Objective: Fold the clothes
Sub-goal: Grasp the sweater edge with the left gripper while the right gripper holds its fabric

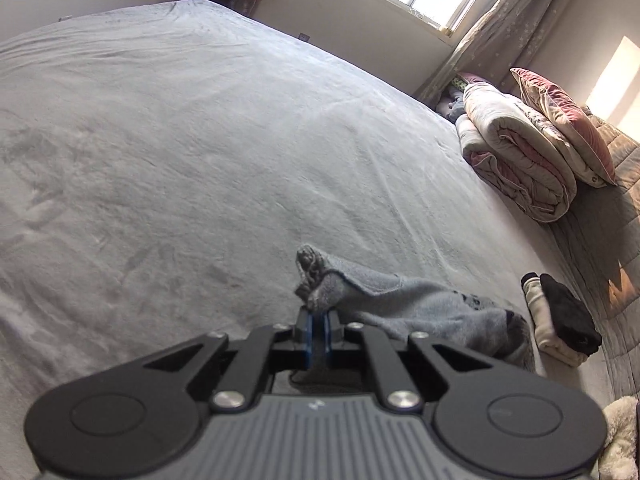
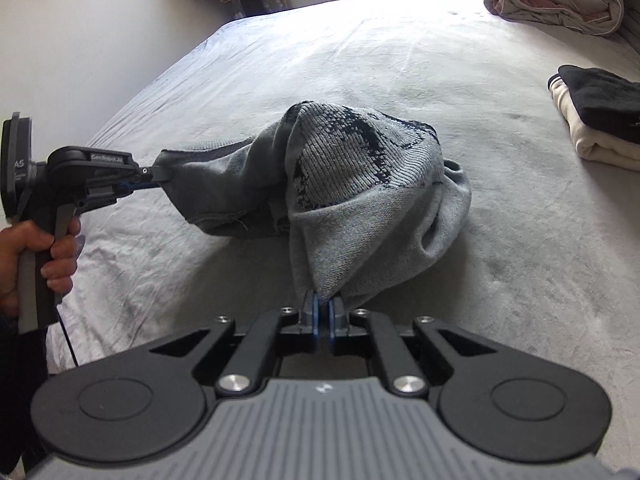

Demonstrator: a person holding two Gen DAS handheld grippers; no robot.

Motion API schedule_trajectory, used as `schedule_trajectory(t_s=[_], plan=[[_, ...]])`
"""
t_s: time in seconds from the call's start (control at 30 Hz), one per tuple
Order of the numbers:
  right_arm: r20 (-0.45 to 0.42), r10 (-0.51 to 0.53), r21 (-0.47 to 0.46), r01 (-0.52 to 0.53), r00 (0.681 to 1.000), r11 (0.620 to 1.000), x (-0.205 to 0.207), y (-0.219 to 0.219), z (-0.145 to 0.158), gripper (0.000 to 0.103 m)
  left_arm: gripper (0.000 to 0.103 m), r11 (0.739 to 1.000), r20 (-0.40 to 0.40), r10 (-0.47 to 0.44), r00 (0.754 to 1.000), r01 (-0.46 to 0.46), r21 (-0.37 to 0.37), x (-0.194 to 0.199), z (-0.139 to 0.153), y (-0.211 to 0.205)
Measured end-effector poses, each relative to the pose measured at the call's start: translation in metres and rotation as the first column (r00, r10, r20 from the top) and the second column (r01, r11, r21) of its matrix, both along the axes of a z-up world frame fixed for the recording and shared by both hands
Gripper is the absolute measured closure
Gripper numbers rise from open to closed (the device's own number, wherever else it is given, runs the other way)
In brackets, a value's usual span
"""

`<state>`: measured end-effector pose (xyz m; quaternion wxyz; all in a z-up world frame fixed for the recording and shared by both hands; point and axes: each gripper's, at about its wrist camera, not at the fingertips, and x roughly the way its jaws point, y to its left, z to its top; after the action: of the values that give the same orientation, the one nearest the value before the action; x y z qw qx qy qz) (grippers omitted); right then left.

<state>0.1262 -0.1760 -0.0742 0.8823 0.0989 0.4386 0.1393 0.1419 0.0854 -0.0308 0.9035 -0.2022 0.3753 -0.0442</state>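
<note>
Jaws of two grippers, left gripper and right gripper, clench one grey sweater above bed.

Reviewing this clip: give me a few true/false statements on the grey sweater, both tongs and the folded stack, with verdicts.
1. Both tongs pinch the grey sweater. True: left tongs and right tongs are shut on it.
2. The sweater lies flat and spread out. False: it hangs bunched between the two grips.
3. A black garment tops a cream garment on the bed. True.
4. The rolled quilt rests on the sweater. False: it sits apart at the bed's far side.
</note>
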Motion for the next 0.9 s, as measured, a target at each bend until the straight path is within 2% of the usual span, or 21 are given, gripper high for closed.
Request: schedule_trajectory(t_s=[0.23,0.43,0.6,0.73,0.9], plan=[[-0.036,0.074,0.046,-0.073,0.997,0.996,-0.036,0.005,0.014,0.097,0.098,0.999,-0.003,0.019,1.000,-0.019,0.030,-0.014,0.018,0.027],[-0.076,0.123,0.038,-0.120,0.989,0.992,-0.063,0.016,0.011,0.097,0.098,0.999,-0.029,0.009,1.000,-0.008,0.050,-0.031,0.019,0.042],[-0.118,0.139,0.032,-0.136,0.983,0.990,-0.075,0.021,-0.001,0.097,0.098,0.999,-0.082,0.031,0.996,-0.027,0.046,-0.046,0.004,0.061],[-0.154,0.141,0.016,-0.140,0.978,0.990,-0.076,0.021,-0.013,0.096,0.098,0.998,-0.144,0.054,0.988,-0.049,0.035,-0.051,-0.018,0.073],[-0.161,0.145,-0.066,-0.157,0.976,0.985,-0.071,0.027,-0.018,0.087,0.098,0.997,-0.199,0.073,0.977,-0.069,0.024,-0.053,-0.041,0.078]])
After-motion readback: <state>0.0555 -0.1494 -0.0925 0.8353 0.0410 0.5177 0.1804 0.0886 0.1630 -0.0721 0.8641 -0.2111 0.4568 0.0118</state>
